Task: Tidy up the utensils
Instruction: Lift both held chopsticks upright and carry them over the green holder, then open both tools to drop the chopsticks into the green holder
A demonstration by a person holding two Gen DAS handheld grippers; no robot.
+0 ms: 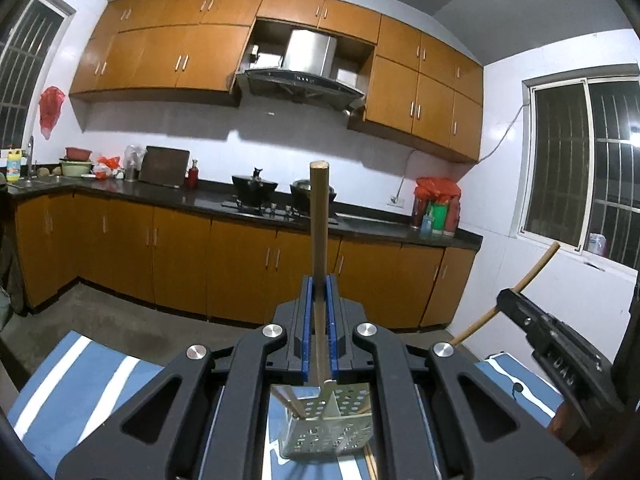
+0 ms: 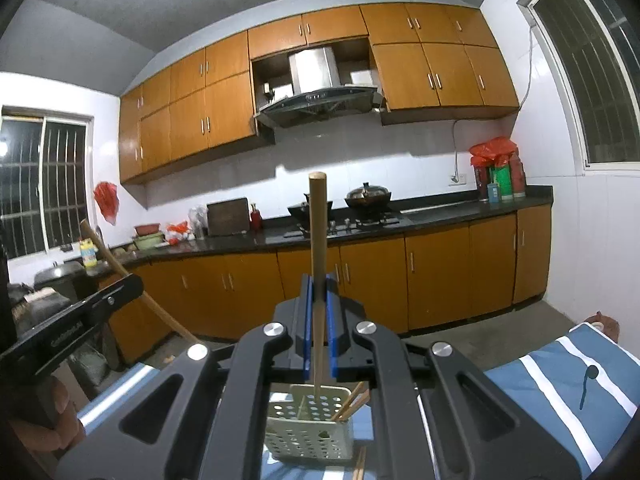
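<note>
Both grippers clamped, one chopstick each.
I see my left gripper (image 1: 320,280) pinching a chopstick (image 1: 319,208), my right gripper (image 2: 319,280) pinching another chopstick (image 2: 318,220), above the holder (image 2: 308,428).

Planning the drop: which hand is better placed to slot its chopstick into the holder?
Right, probably: the right tool holds the right chopstick with its tip over the holder's open compartment; the left tool's left chopstick tip meets the divider.
</note>
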